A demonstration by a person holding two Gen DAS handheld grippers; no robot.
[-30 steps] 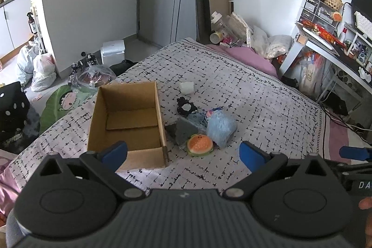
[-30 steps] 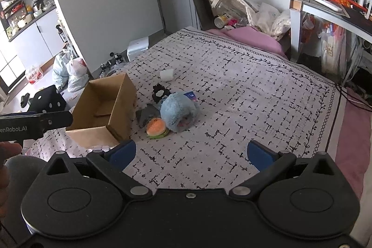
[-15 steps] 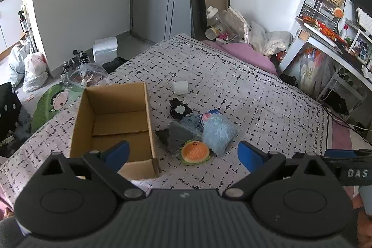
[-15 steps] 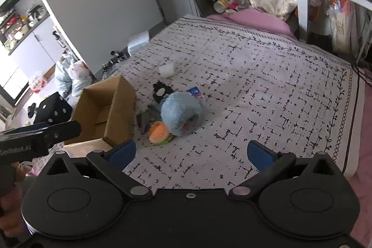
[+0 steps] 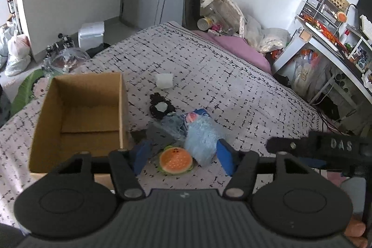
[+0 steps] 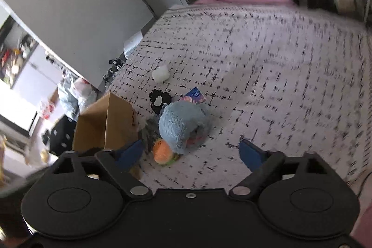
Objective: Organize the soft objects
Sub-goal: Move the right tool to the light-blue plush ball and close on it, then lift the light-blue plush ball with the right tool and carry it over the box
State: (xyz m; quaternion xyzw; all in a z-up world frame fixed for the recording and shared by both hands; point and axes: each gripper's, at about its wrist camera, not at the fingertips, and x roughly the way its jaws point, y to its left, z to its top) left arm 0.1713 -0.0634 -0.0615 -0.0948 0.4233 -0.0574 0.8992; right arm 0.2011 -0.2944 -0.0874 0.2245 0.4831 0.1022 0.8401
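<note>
On the bed with the black-and-white patterned cover (image 5: 232,85), an open brown cardboard box (image 5: 79,117) stood at the left. Just right of it lay a heap of soft things: a black fuzzy toy (image 5: 160,106), a grey pouch (image 5: 160,135), an orange burger-shaped toy (image 5: 175,160) and a light blue plush (image 5: 202,138). The left claw (image 5: 182,158) was closing above the burger toy, pinching nothing. The right claw (image 6: 188,153), spread wide and closing, hovered empty near the plush.
</note>
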